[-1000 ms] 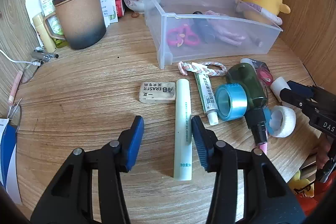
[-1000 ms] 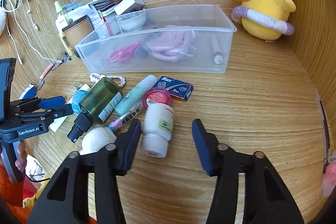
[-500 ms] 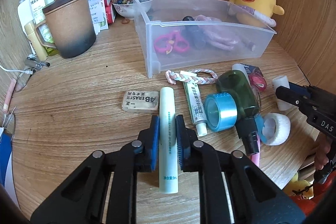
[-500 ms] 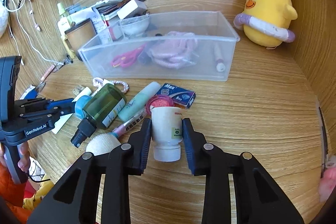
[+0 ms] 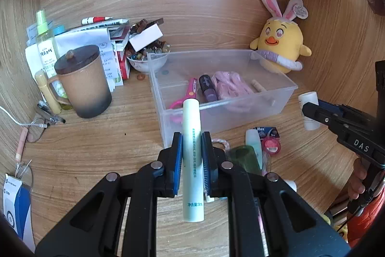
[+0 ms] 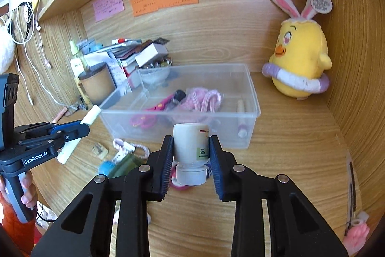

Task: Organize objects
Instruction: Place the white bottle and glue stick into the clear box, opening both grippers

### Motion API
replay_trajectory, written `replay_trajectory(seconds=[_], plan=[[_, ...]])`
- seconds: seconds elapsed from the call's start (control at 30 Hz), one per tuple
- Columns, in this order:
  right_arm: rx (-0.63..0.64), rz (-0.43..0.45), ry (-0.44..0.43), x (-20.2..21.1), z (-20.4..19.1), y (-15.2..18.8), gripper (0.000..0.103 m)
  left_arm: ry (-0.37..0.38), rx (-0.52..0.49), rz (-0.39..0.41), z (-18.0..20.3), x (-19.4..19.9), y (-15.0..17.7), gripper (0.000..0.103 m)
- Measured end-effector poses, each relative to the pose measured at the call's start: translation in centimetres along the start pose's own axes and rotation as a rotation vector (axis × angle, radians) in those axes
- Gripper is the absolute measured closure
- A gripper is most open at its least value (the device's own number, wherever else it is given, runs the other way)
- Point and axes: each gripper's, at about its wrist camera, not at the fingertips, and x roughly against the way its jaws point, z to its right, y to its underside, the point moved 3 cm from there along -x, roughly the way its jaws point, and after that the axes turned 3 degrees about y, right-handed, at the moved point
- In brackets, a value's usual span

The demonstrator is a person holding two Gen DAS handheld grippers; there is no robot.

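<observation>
your left gripper (image 5: 191, 155) is clamped on a pale green tube (image 5: 191, 148) — the blue pads press it on both sides near its middle, and the tube stands lengthwise along the fingers, clear of the desk (image 5: 96, 141). its far tip shows in front of the near wall of the clear plastic box (image 5: 276, 98). in the right wrist view the same tube (image 6: 90, 117) sticks out of the left gripper (image 6: 79, 128) at a slant, beside the left end of the box.

your right gripper (image 6: 191, 155) is closed on a small white bottle (image 6: 191, 148), held with the cap toward the camera and the base pointing to the box (image 6: 250, 98). the pads grip the body just above the cap. in the left wrist view the bottle (image 5: 309, 110) is seen at the right, near the right end of the box.

inside the box lie pink scissors (image 5: 185, 98), a dark purple tube (image 5: 208, 88), a pink bundle of cord (image 5: 231, 86) and a small stick (image 5: 258, 86).

on the desk in front of the box remain a braided loop (image 6: 131, 147), a dark green bottle (image 5: 243, 157), a pink round case (image 5: 271, 146) and a small blue packet (image 5: 268, 130) — all close together. a brown lidded mug (image 5: 83, 81) stands to the left of the box, and a yellow plush chick (image 6: 300, 64) sits at the back right.
</observation>
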Motion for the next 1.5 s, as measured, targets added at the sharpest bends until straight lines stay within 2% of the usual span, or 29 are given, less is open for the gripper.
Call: replay_trajectory(seconds=[0.2,0.43,0.6,0.73,1.13,1.37,1.47,1.5], plan=[[0.027,0.052,0.002,0.4,-0.4,-2.3,0.076,0.015,-0.005,0.056,0.6,0.0,-2.7,0.088],[0.040,0.082,-0.008,-0.4,-0.6,-4.9,0.076,0.024,-0.007,0.066,0.6,-1.0,-5.1,0.088],[0.039,0.051,-0.007,-2.6,-0.4,-6.1,0.076,0.040,0.003,0.048,0.2,-2.3,-6.0,0.088],[0.029,-0.010,-0.016,-5.4,0.0,-6.5,0.076,0.049,0.019,0.019,-0.3,-3.7,-6.4,0.088],[0.060,-0.153,-0.011,-11.3,-0.5,-5.8,0.076,0.070,0.046,-0.086,-1.2,-7.9,-6.6,0.088],[0.110,-0.171,-0.019,-11.1,-1.5,-5.3,0.076,0.073,0.050,-0.070,-1.1,-7.3,-6.9,0.088],[0.113,-0.158,-0.029,-10.1,-1.6,-5.5,0.069,0.068,0.049,-0.052,-1.1,-6.3,-7.0,0.084],[0.111,-0.151,-0.033,-9.7,-1.5,-5.6,0.065,0.066,0.048,-0.044,-1.1,-5.9,-7.0,0.078]])
